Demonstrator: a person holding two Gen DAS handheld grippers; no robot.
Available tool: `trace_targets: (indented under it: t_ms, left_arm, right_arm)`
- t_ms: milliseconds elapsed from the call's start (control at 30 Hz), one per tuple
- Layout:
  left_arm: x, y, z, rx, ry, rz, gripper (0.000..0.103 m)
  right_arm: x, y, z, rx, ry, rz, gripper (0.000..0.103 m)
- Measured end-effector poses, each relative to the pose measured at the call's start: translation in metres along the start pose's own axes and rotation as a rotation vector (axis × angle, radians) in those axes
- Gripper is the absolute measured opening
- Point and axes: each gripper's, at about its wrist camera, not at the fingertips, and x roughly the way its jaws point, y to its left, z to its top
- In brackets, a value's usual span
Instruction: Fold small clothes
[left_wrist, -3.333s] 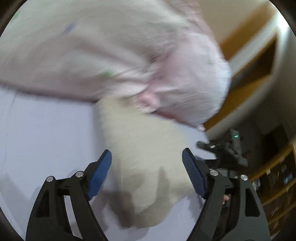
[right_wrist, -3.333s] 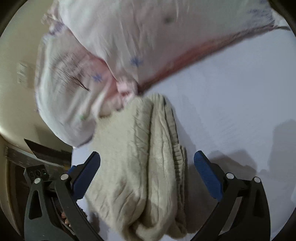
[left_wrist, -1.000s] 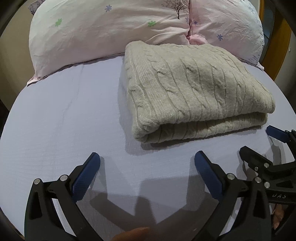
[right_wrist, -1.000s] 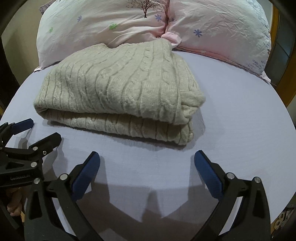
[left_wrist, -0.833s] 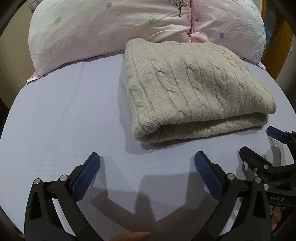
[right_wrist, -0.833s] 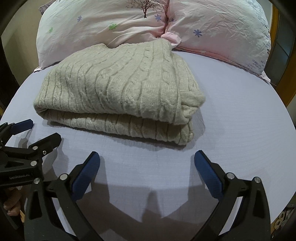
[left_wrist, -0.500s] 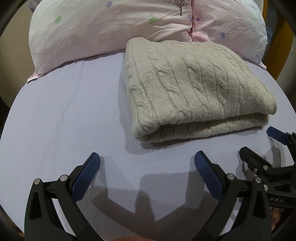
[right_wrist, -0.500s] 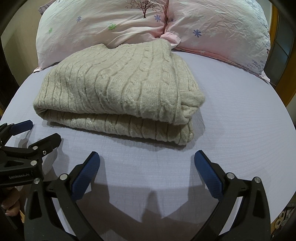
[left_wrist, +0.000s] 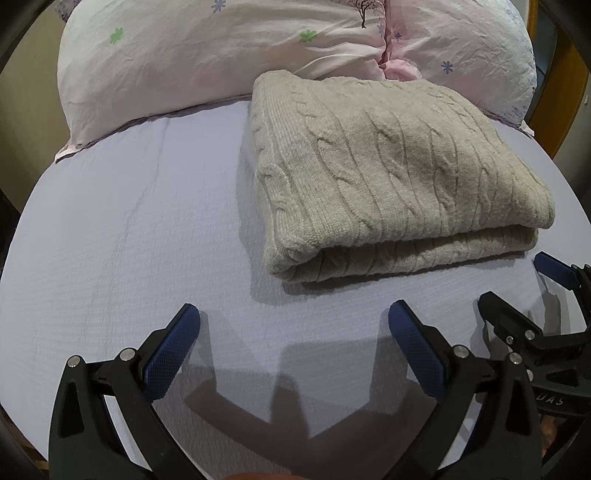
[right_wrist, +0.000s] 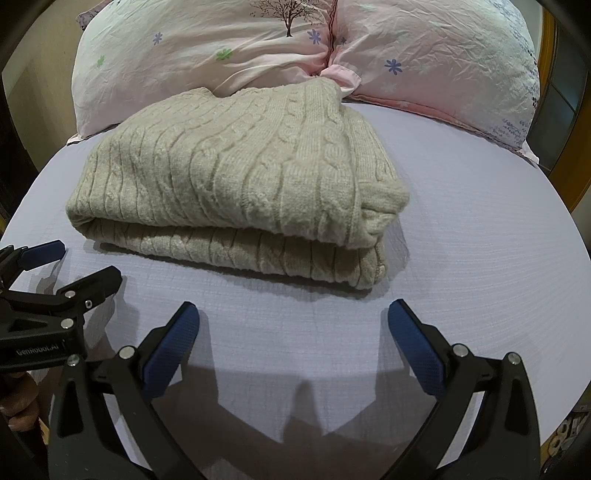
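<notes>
A beige cable-knit sweater lies folded into a thick rectangle on the lavender bed sheet, its far edge against the pillows. It also shows in the right wrist view. My left gripper is open and empty, hovering over bare sheet in front of the sweater's near left corner. My right gripper is open and empty, in front of the sweater's near right corner. Each gripper shows at the edge of the other's view: the right gripper and the left gripper.
Two pink floral pillows lie along the head of the bed behind the sweater. A wooden frame stands at the far right. The sheet lies flat around the sweater.
A few seconds ago both grippers were close over the sweater near the pillows. They have since drawn back; over the last second the views barely shift and the sweater lies still.
</notes>
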Motion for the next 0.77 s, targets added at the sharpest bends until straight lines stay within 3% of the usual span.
trace_targets:
  t_ms: [767]
  left_arm:
    - [-0.0003,-0.0003,0.0002,0.003,0.002,0.001,0.102]
  right_arm:
    - [-0.0006,0.0007,-0.0004,0.003,-0.001,-0.002,0.101]
